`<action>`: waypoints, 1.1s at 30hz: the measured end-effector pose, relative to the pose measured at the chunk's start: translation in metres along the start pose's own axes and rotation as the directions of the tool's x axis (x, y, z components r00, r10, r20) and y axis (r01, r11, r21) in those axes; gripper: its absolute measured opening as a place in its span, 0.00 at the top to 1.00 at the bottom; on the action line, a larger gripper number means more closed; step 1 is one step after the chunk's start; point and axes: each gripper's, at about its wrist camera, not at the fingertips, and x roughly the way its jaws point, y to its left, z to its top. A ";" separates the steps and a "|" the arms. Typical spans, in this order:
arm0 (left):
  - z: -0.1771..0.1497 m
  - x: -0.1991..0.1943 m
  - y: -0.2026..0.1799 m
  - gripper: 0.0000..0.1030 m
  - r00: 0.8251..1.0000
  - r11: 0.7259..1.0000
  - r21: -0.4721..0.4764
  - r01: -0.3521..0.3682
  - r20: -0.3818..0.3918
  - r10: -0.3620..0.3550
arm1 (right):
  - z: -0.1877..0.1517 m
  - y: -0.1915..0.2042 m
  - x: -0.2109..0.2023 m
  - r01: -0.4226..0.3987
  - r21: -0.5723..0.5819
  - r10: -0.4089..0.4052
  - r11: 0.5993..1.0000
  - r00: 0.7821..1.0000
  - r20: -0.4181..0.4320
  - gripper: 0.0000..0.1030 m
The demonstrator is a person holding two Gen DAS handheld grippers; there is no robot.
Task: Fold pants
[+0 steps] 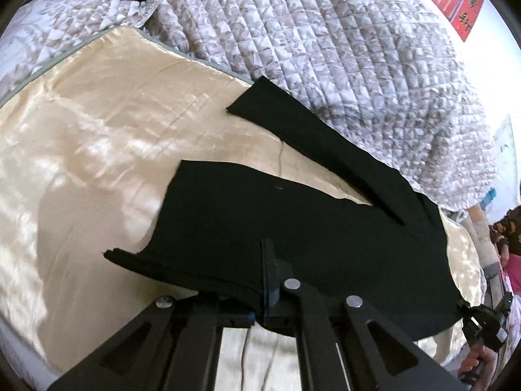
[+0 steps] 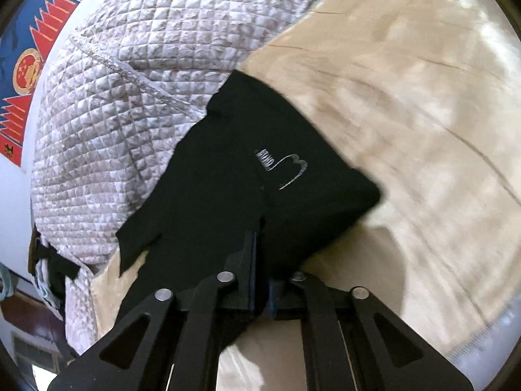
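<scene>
Both grippers clamped on black pants (image 1: pixel 293 221), cream sheet (image 1: pixel 97 150) beneath

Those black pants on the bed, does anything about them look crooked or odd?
Yes. The black pants lie askew on the cream sheet: the legs splay apart in a V, and the far leg's cuff overlaps the quilt. No visible damage.

Daylight glares off the satin sheet (image 1: pixel 97 150) in patchy sheen; my black pants (image 1: pixel 293 228) swallow all detail. Fisheye bending curves the edges, and my right view smears with motion blur.
</scene>
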 end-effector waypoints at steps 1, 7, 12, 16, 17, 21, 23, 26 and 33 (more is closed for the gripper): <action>-0.008 -0.004 0.000 0.96 1.000 1.000 0.008 -0.004 -0.002 0.004 | -0.003 -0.005 -0.004 0.002 0.011 -0.002 1.000 1.000 -0.005 0.98; -0.034 -0.006 0.005 0.96 0.999 1.000 0.024 -0.016 -0.039 0.017 | -0.016 -0.028 -0.013 0.027 0.053 -0.027 0.998 1.000 0.001 0.99; -0.032 -0.014 0.005 0.96 1.000 1.000 0.029 -0.005 -0.021 0.005 | -0.022 -0.019 -0.029 0.057 0.001 -0.057 0.998 0.998 0.032 0.99; -0.040 -0.004 0.011 0.95 0.995 0.999 0.013 -0.034 -0.088 0.035 | -0.027 -0.034 -0.017 0.106 0.053 -0.105 0.993 0.994 -0.022 0.98; -0.041 -0.006 0.013 0.91 0.995 0.999 0.008 -0.038 -0.090 0.039 | -0.028 -0.033 -0.019 0.116 0.049 -0.115 0.992 0.993 -0.016 0.98; -0.040 -0.026 0.022 0.90 0.995 0.997 -0.021 -0.076 -0.058 0.075 | -0.032 -0.030 -0.036 0.155 0.049 -0.156 0.987 0.988 0.008 0.80; -0.036 -0.038 0.028 0.89 0.995 0.994 -0.036 -0.099 -0.031 0.098 | -0.033 -0.028 -0.052 0.196 0.032 -0.198 0.980 0.978 0.066 0.78; -0.029 -0.054 0.031 0.90 0.978 0.978 -0.037 -0.208 0.027 0.209 | -0.031 -0.022 -0.079 0.299 0.023 -0.298 0.954 0.935 0.192 0.78; -0.010 -0.052 0.003 0.86 0.984 0.984 0.061 -0.165 0.079 0.160 | -0.028 0.024 -0.059 0.276 -0.236 -0.229 0.932 0.951 0.206 0.78</action>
